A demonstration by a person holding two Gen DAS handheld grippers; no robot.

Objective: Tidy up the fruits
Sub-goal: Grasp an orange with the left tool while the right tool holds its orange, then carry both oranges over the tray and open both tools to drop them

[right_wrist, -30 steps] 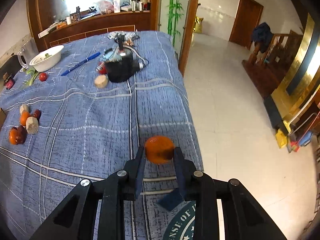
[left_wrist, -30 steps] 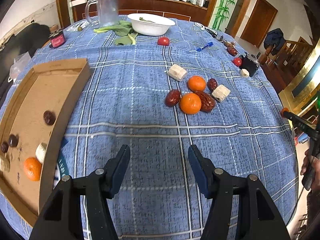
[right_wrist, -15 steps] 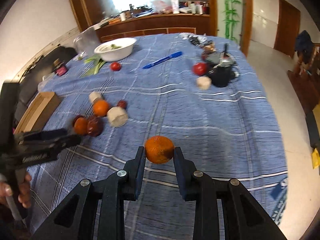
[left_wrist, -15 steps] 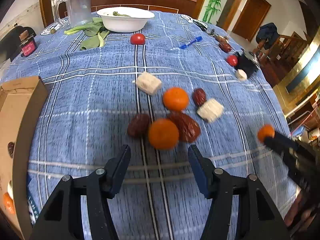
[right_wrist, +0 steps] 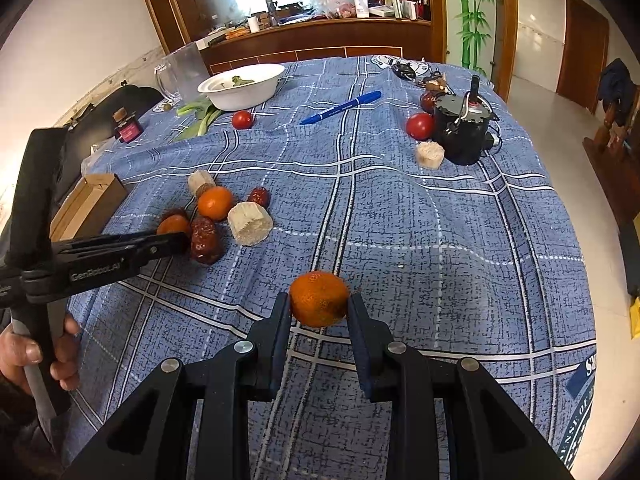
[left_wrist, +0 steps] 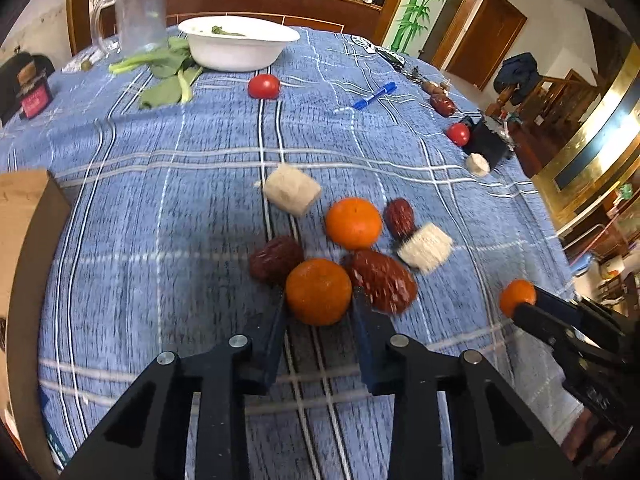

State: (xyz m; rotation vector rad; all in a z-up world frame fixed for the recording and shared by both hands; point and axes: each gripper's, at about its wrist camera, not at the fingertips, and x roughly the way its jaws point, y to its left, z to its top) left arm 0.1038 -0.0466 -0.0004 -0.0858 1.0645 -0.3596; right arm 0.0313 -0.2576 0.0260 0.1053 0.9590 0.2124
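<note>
My left gripper has its fingers on both sides of an orange tangerine in a cluster of fruit on the blue checked cloth, closed in against it. Around it lie a second tangerine, dark red dates and pale sugarcane chunks. My right gripper is shut on another tangerine and holds it above the cloth, right of the cluster. It also shows in the left wrist view. A cardboard box stands at the left edge.
A white bowl, greens, a glass jug, tomatoes, a blue pen and a black motor sit further back. The table edge drops off at the right.
My left gripper moved forward to the cluster and closed its fingers around the nearest tangerine. My right gripper carried its tangerine in over the table toward the cluster.
</note>
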